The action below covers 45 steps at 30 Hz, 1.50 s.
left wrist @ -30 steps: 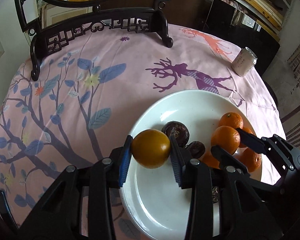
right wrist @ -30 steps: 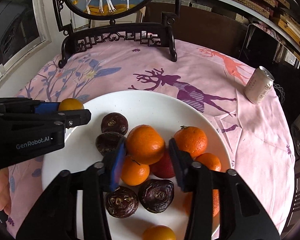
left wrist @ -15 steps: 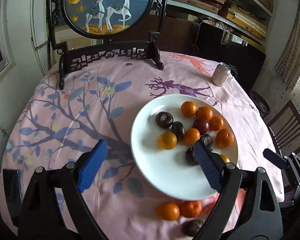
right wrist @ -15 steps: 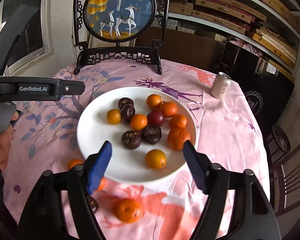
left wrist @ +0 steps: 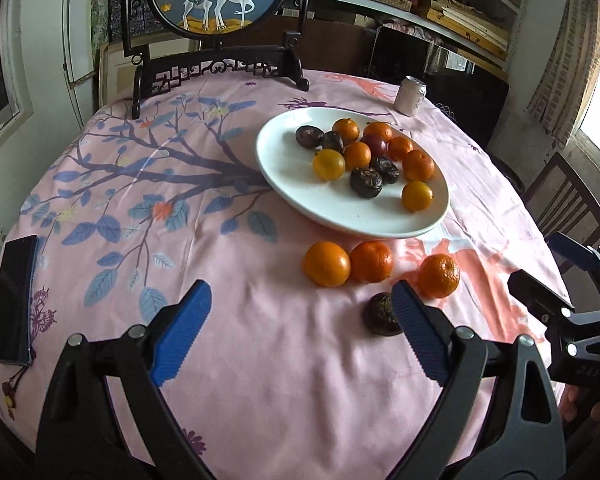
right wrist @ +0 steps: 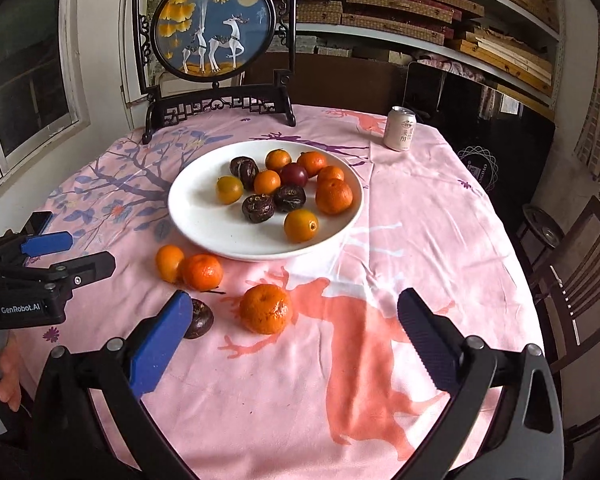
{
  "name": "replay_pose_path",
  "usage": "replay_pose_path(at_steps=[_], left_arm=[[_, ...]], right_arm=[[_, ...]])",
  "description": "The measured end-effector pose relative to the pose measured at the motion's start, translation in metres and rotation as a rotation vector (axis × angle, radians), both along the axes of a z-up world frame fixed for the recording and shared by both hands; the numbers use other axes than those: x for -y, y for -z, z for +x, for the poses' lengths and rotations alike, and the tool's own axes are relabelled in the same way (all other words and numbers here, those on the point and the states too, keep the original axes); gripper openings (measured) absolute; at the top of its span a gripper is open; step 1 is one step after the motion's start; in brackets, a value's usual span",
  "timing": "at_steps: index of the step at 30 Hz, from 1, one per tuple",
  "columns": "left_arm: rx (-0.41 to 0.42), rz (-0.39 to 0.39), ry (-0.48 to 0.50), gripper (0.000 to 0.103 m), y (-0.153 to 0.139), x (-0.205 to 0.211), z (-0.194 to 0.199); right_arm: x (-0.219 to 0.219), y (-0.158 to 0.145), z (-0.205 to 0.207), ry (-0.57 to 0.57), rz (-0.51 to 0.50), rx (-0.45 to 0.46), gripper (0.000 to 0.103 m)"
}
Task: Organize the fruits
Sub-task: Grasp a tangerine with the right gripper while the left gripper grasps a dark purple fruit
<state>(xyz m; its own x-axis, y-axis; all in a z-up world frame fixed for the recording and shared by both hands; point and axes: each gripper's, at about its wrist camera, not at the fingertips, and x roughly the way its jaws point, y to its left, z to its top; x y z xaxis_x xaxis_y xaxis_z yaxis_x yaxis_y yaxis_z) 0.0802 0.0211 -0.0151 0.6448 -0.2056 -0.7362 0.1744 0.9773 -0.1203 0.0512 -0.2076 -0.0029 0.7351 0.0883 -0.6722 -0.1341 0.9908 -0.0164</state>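
Both grippers are pulled back from the plate (right wrist: pixel 188 216) now, left gripper (left wrist: pixel 300 328) and right gripper (right wrist: pixel 292 332) gaping wide, holding nothing. Four fruits sit loose on the cloth; I'd center on the big tangerine (right wrist: pixel 265 309) first, then squeeze gently.

pink printed tablecloth (right wrist: pixel 420 240), drink can (right wrist: pixel 399 128) near the far edge, framed deer screen (right wrist: pixel 214 32) behind, dark phone (left wrist: pixel 14 298) at left, wooden chair (right wrist: pixel 580 272)
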Motion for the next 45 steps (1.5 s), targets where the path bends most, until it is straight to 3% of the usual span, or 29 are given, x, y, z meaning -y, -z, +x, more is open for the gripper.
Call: replay_pose_path(at_steps=[13, 15, 18, 19, 20, 27, 32, 36, 39, 42, 45], left_arm=[[-0.015, -0.003, 0.000, 0.093, 0.006, -0.005, -0.008], [-0.019, -0.005, 0.001, 0.093, 0.008, -0.006, -0.008], [-0.027, -0.005, 0.014, 0.093, 0.011, -0.001, -0.010], [-0.030, -0.002, 0.020, 0.093, 0.012, 0.002, -0.010], [-0.032, 0.003, 0.028, 0.093, 0.013, 0.005, -0.010], [-0.095, 0.012, 0.083, 0.093, 0.029, 0.031, -0.005], [-0.132, 0.068, 0.122, 0.093, 0.042, 0.061, -0.001], [-0.159, 0.070, 0.123, 0.091, 0.051, 0.075, 0.009], [-0.175, 0.079, 0.121, 0.079, 0.057, 0.083, 0.015], [-0.188, 0.097, 0.111, 0.057, 0.063, 0.088, 0.020], [-0.171, 0.104, 0.104, 0.043, 0.061, 0.089, 0.022]], right_arm=[[-0.017, 0.049, 0.038, 0.012, -0.048, -0.139, 0.101], [-0.018, 0.054, 0.046, 0.004, -0.040, -0.160, 0.092], [-0.021, 0.071, 0.061, -0.013, -0.033, -0.219, 0.070], [-0.021, 0.078, 0.065, -0.029, -0.013, -0.246, 0.052], [-0.020, 0.081, 0.067, -0.051, 0.037, -0.269, 0.045], [0.002, 0.054, 0.036, -0.011, 0.056, -0.206, 0.045], [0.031, 0.050, 0.011, 0.032, 0.071, -0.189, 0.045], [0.046, 0.049, -0.001, 0.048, 0.091, -0.177, 0.045], [0.052, 0.048, -0.004, 0.050, 0.098, -0.168, 0.045], [0.054, 0.047, -0.005, 0.045, 0.106, -0.162, 0.045], [0.051, 0.047, -0.005, 0.035, 0.109, -0.163, 0.045]])
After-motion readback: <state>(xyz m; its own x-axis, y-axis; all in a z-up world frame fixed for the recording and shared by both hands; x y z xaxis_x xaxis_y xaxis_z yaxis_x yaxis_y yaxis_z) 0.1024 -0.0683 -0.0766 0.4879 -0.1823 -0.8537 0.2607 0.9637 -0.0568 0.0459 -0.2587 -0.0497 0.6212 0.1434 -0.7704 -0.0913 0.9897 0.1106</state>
